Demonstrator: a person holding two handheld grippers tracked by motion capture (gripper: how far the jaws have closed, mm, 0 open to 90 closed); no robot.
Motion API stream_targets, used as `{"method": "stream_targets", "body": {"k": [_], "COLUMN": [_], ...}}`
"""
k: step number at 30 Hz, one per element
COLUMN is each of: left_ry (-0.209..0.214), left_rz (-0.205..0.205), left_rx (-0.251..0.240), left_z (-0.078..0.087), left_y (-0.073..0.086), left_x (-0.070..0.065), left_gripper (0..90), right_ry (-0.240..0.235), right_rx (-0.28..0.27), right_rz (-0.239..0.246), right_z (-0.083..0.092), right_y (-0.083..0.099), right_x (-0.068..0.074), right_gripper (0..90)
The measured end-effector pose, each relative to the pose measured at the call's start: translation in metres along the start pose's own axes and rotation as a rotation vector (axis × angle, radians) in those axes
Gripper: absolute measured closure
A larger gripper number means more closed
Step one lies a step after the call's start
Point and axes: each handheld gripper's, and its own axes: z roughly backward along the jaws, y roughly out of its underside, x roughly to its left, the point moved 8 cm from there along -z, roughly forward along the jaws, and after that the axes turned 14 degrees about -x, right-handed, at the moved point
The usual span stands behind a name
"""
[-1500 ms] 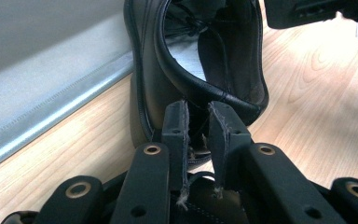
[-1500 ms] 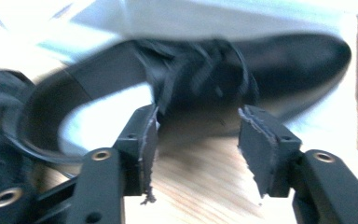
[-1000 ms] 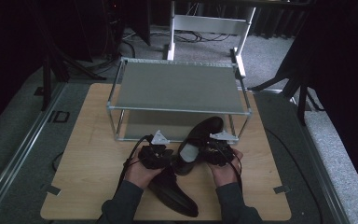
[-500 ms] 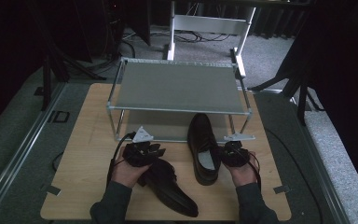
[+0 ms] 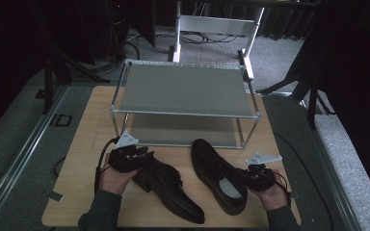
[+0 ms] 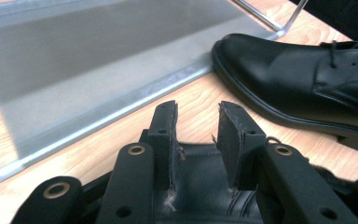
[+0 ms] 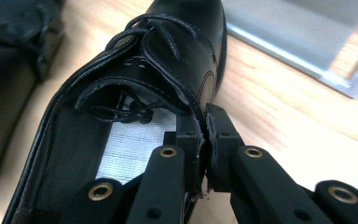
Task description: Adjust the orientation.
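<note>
The right shoe (image 5: 219, 175) stands on the table (image 5: 84, 144) just in front of the rack (image 5: 183, 91). The right gripper (image 7: 204, 122) has just closed and pinches its side edge. The left shoe (image 5: 171, 185) lies beside it, farther from the rack; the left gripper (image 6: 196, 122), jaws partly open and just widening, has the shoe's heel edge between the pads.

The heel of the black leather lace-up shoe (image 6: 307, 79) is cut off at 3 o'clock in the left gripper view. The toe of the other black leather shoe (image 7: 186, 14) is cut off at 12 o'clock in the right gripper view.
</note>
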Motion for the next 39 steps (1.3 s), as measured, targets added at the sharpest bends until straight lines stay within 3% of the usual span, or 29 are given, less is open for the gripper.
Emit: {"method": "stream_targets", "body": {"k": [7, 14, 17, 20, 27, 39], "left_ry": [-0.012, -0.006, 0.001, 0.005, -0.005, -0.010], "left_rz": [-0.002, 0.028, 0.028, 0.037, 0.042, 0.058], "left_rx": [0.026, 0.059, 0.075, 0.071, 0.059, 0.038], "left_z": [0.009, 0.008, 0.006, 0.006, 0.009, 0.020], "left_y": [0.013, 0.027, 0.033, 0.036, 0.039, 0.042], "left_x": [0.001, 0.002, 0.001, 0.001, 0.002, 0.002], "left_gripper": [66.9, 71.0, 73.9, 75.6, 78.1, 79.6], "right_ry": [-0.083, -0.071, -0.032, -0.024, -0.018, -0.050], "right_rx": [-0.029, -0.038, -0.032, -0.047, -0.067, -0.076], "right_rz": [0.021, 0.011, 0.010, 0.010, 0.048, 0.029], "right_z": [-0.001, -0.008, -0.007, -0.002, 0.011, 0.010], "right_y": [0.001, -0.003, -0.003, -0.005, -0.013, -0.009], "right_x": [0.007, 0.002, -0.001, -0.001, 0.001, 0.003], "right_gripper": [85.7, 82.8, 68.4, 56.7, 51.9, 50.4]}}
